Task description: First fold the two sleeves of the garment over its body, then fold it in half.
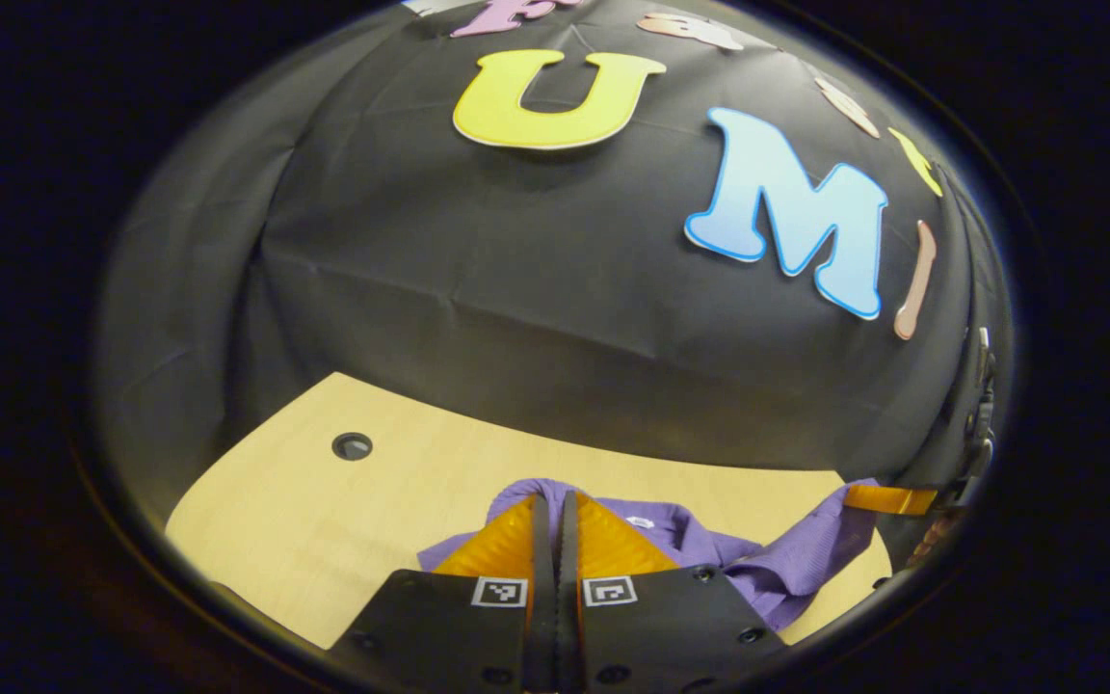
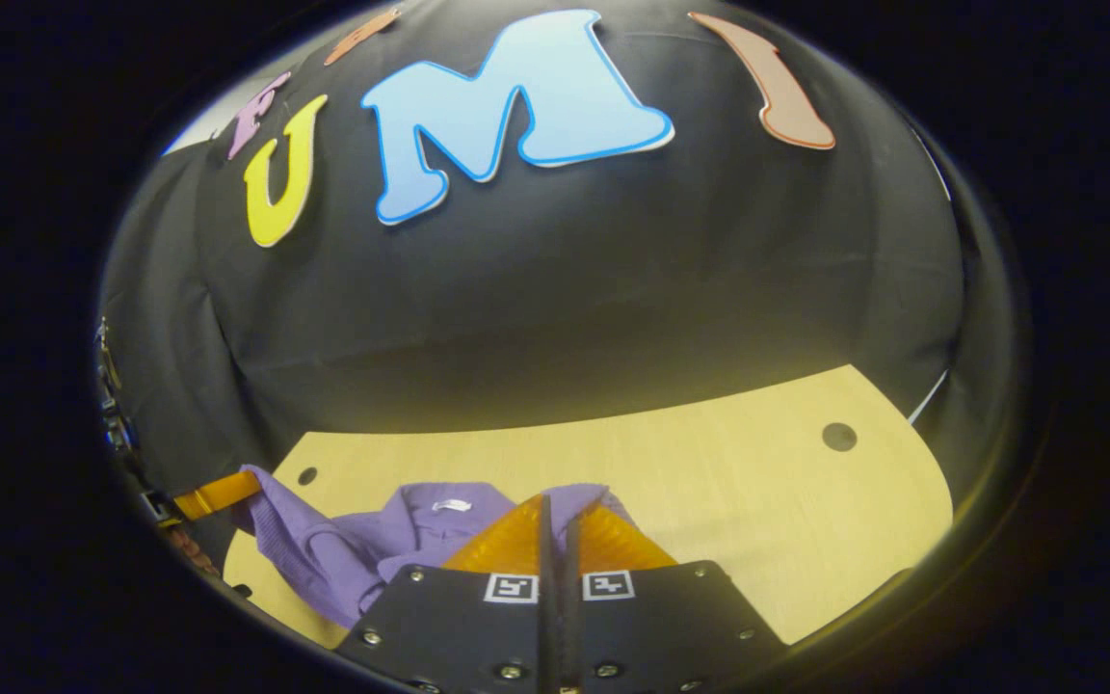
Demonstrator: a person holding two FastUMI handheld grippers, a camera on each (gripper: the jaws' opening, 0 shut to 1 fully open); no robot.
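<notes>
Purple shirt (image 1: 700, 549) lies on the table (image 1: 324, 520), rumpled, collar side up with a small white label at the neck (image 2: 451, 505). In my left gripper view the shirt sits just past my left gripper (image 1: 555, 511), spreading from behind the fingertips off to the right; one sleeve (image 1: 825, 525) is lifted off the table at the shirt's far right end, held up by the fingers of the other gripper (image 1: 892, 499). In my right gripper view the shirt is right behind and left of my right gripper (image 2: 555, 516), and the same kind of raised purple flap (image 2: 276, 511) hangs from fingers (image 2: 213, 496) at the shirt's left end. My left fingers are pressed together, no visible gap, shirt fabric directly behind the tips; can't tell if cloth is pinched between them. My right fingers are close together with only a thin slit, tips against the shirt's edge; can't tell if they grip it either. Table beyond the shirt is bare light wood with round cable holes: one (image 1: 352, 446) left of the shirt in the left gripper view, one (image 2: 839, 437) well right of it in the right gripper view. Black cloth wall (image 2: 555, 289) rises behind the table's far edge.
</notes>
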